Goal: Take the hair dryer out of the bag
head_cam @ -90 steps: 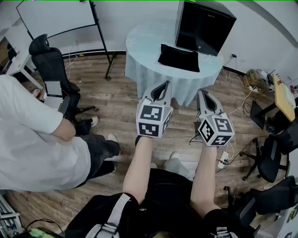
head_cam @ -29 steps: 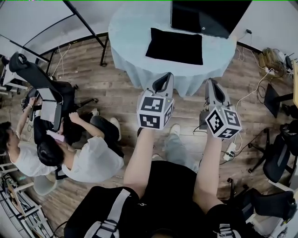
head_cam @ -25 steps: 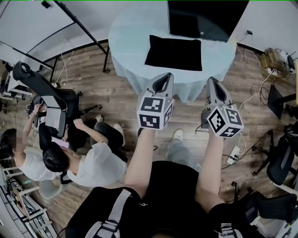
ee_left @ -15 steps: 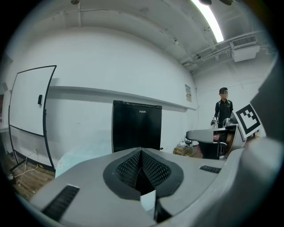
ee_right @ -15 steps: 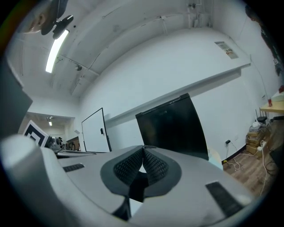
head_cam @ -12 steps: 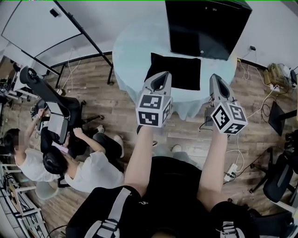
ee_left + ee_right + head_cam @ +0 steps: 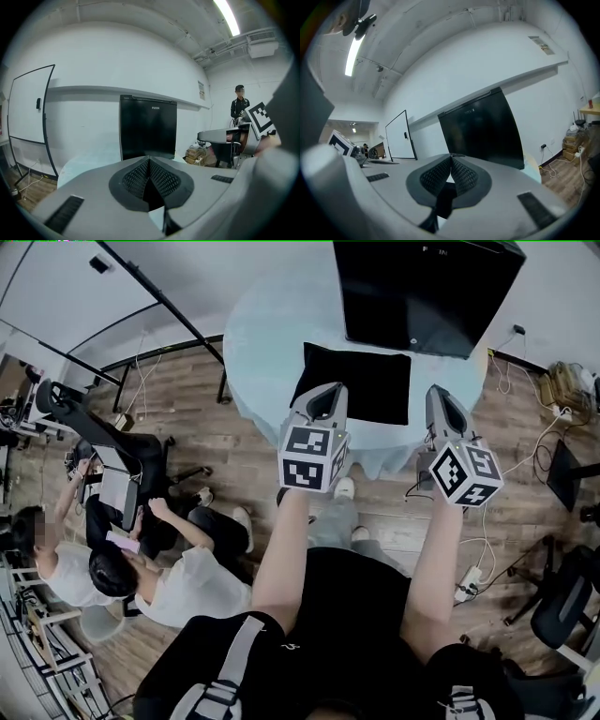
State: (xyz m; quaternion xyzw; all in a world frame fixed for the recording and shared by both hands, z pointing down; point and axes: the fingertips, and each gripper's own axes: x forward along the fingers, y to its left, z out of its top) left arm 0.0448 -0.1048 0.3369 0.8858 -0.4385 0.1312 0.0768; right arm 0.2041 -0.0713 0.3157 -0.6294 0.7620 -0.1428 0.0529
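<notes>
A flat black bag (image 7: pixel 356 382) lies on the round table (image 7: pixel 272 338) with a pale blue cloth, in front of a black fridge-like cabinet (image 7: pixel 427 287). No hair dryer shows. My left gripper (image 7: pixel 323 401) is shut and empty, its tips over the bag's near left corner in the head view. Further right, my right gripper (image 7: pixel 443 407) is shut and empty too, just off the bag's right edge. In the left gripper view the shut jaws (image 7: pixel 149 161) point at the black cabinet (image 7: pixel 148 125). The right gripper view shows its jaws (image 7: pixel 451 160) closed before the same cabinet (image 7: pixel 483 129).
Two people sit at the left beside a black office chair (image 7: pixel 103 432). A whiteboard stand (image 7: pixel 159 296) leans at the back left. Cables and a power strip (image 7: pixel 469 582) lie on the wooden floor at right, near more chairs (image 7: pixel 572 596). A person (image 7: pixel 240 104) stands far off.
Both grippers have moved forward toward the table, from over the floor to the bag's near edge. The table and cabinet now sit closer. Jaws stayed shut.
</notes>
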